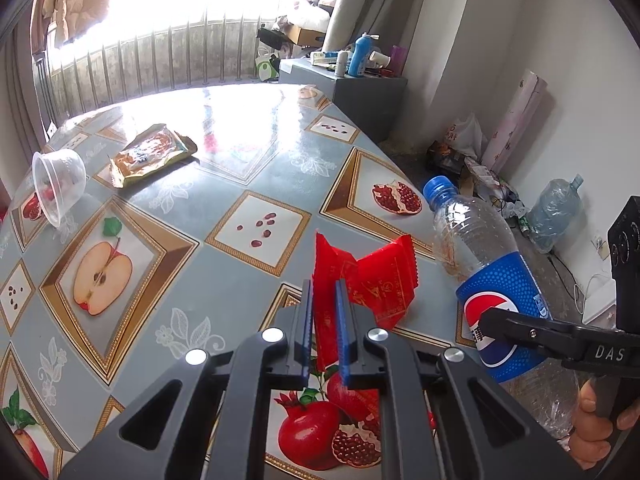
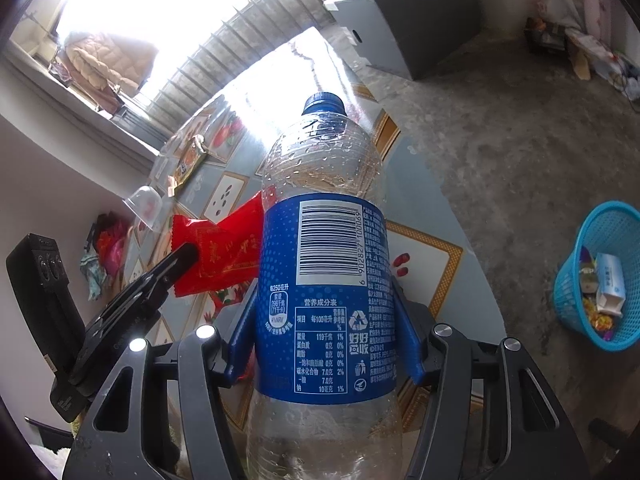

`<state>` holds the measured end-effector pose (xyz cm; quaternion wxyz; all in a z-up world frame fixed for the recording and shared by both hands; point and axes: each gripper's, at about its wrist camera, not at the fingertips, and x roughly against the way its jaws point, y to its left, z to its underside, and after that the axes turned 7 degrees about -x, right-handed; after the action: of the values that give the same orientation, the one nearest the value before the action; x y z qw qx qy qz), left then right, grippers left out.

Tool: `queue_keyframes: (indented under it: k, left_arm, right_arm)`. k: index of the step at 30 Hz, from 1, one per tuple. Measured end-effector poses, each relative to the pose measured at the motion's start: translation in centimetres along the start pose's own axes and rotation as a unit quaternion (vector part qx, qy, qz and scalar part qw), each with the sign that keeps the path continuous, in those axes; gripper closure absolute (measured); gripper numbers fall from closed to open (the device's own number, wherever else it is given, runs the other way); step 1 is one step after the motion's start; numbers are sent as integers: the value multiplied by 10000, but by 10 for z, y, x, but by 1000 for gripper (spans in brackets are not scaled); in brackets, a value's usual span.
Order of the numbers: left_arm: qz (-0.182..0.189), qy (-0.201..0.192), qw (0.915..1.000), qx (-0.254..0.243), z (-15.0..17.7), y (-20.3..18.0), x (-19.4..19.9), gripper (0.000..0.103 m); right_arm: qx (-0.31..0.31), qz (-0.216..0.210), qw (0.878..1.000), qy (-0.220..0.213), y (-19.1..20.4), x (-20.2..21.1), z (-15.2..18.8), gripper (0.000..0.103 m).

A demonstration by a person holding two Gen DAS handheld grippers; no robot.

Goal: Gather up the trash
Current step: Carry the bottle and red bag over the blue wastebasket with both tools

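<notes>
My left gripper (image 1: pixel 325 286) is shut on a red snack wrapper (image 1: pixel 372 280) and holds it above the fruit-patterned table (image 1: pixel 192 208); the wrapper also shows in the right wrist view (image 2: pixel 224 248). My right gripper (image 2: pixel 326 280) is shut on an empty Pepsi bottle (image 2: pixel 324 264) with a blue cap, held upright; the bottle shows at the right of the left wrist view (image 1: pixel 492 280). A clear plastic cup (image 1: pixel 60 184) lies on its side and a yellow-orange snack bag (image 1: pixel 152 152) lies flat on the table's far left.
A blue mesh basket (image 2: pixel 624 224) with trash in it stands on the concrete floor at the right. A grey cabinet (image 1: pixel 360 88) with bottles on it stands beyond the table. Clutter and a large water jug (image 1: pixel 556 208) lie along the wall.
</notes>
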<state>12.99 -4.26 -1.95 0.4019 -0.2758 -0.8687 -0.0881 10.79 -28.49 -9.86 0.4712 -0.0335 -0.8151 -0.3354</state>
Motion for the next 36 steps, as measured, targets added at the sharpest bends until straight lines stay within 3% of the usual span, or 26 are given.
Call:
queue_keyframes:
  k: [19,23,30,36]
  left_arm:
    - [124,-325,9994,-56,-11,-9,29,93]
    - [236,-455,9984,-217,-20,-17,42,93]
    - [746,-488,9937,-685,-45,-68,46,93]
    - [1391,-297,9817,-1269,-64,-145,28,93]
  right_arm:
    - [-222,-478,9983,-237,-15,26,0,48]
    - [-367,-625,9961,-513,-24,45,2,48]
    - [-976,-766,9869,-1032,-78,87,11,48]
    - [-1796,-499,9659,-1795,-158,145,23,47]
